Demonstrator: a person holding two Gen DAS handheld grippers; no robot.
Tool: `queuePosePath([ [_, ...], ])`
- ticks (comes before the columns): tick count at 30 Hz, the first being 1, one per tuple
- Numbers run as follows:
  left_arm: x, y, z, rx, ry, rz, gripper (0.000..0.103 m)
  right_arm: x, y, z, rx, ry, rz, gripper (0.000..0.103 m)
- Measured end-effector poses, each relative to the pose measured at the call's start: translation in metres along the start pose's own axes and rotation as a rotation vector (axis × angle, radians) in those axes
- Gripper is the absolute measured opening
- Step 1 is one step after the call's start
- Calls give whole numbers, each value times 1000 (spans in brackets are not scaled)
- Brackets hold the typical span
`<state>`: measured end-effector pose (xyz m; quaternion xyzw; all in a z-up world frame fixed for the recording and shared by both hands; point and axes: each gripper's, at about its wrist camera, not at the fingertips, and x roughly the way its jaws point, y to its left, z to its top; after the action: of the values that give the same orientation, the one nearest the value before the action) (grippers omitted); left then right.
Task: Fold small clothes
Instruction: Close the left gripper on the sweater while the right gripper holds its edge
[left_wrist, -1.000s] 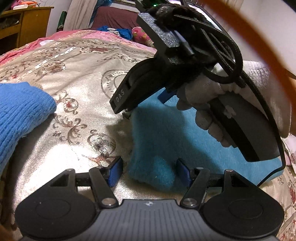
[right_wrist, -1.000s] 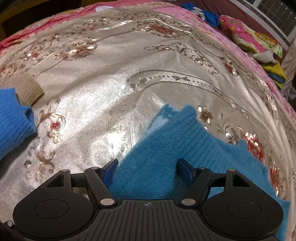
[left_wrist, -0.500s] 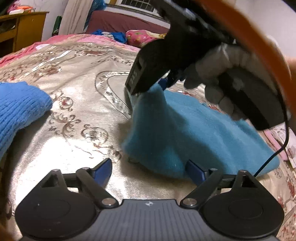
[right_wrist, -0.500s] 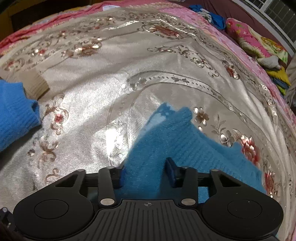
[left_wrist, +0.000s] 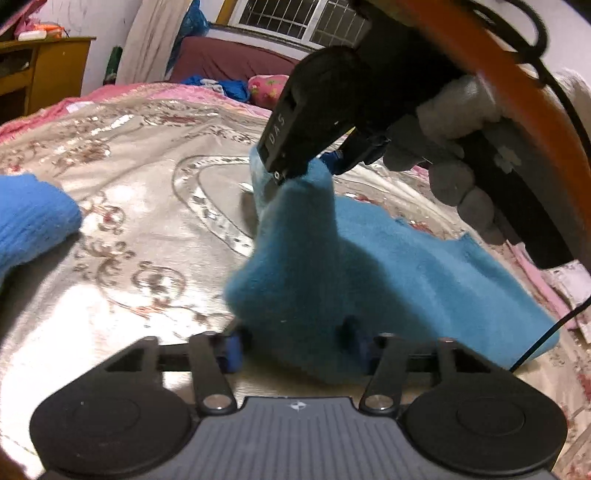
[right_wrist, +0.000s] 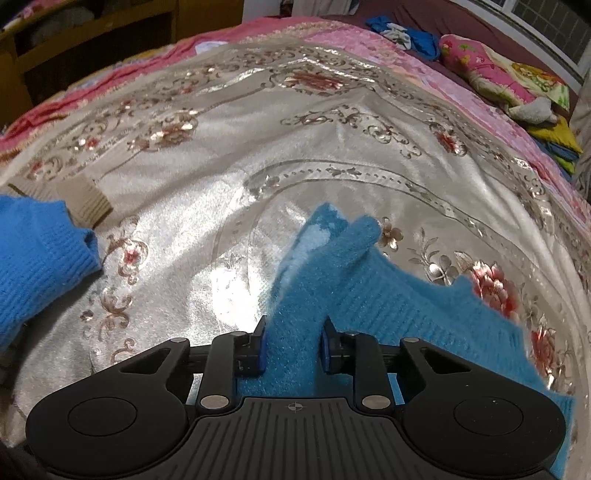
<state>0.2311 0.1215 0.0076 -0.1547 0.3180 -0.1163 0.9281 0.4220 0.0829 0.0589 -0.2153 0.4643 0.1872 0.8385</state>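
A fuzzy teal garment (left_wrist: 406, 266) (right_wrist: 388, 306) lies on the patterned silver bedspread (left_wrist: 129, 166). My right gripper (right_wrist: 293, 345) is closing its jaws tight on one corner, which is pinched between the blue pads and pulled up into a peak. In the left wrist view that right gripper (left_wrist: 303, 168), in a gloved hand (left_wrist: 454, 147), hangs above the cloth with the peak under it. My left gripper (left_wrist: 293, 343) is low at the garment's near edge. Its jaws are closing with a bulky fold between them, and the pads are not clearly squeezing it.
A bright blue knit garment (left_wrist: 29, 221) (right_wrist: 33, 266) lies at the left, with a beige ribbed piece (right_wrist: 85, 203) beside it. Pillows and loose clothes (right_wrist: 491, 74) sit at the far end of the bed. A wooden cabinet (left_wrist: 48, 70) stands at the back left. A black cable (left_wrist: 546, 332) trails at the right.
My right gripper went from wide open over the corner to pinching it and has raised it off the bed. My left gripper's jaws widened, then narrowed around the near edge.
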Motion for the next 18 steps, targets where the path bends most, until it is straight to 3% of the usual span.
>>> queuePosePath([
  [9, -1, -17, 14, 6, -14, 7, 33, -23, -24, -10, 72, -50, 51, 21],
  [18, -3, -53, 33, 59, -40, -39, 29, -50, -61, -22, 151, -103, 80, 20],
])
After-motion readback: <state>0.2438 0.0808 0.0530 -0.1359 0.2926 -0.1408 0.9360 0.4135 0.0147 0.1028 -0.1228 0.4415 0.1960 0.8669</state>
